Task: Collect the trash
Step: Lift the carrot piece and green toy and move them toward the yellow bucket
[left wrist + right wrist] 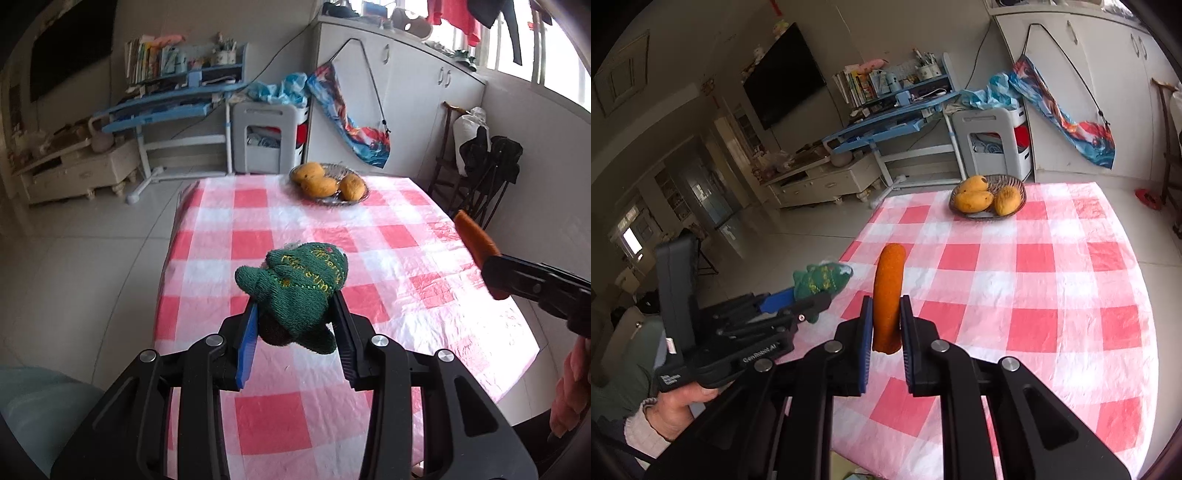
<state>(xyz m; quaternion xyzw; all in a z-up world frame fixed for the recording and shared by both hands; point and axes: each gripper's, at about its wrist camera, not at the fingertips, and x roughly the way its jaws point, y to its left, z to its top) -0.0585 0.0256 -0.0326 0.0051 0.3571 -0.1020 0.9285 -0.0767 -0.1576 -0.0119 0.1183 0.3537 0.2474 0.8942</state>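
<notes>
While both items hung clear above the checked desk [369, 229], the left gripper [295, 321] was clenched on a green knitted toy [299, 284] and the right gripper [886, 328] grasped an orange carrot-like stick [888, 291] upright. Lifted this way, they seemed ready to be carried to a bin, though none showed. The mangoes [979, 197] sat apart in their bowl [1008, 182].

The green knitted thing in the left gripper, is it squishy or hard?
Probably squishy: the green knitted thing bulges around the left gripper and droops past the fingers. Likely light, since it holds in a plain pinch. The fuzzy knit shouldn't slip.
</notes>
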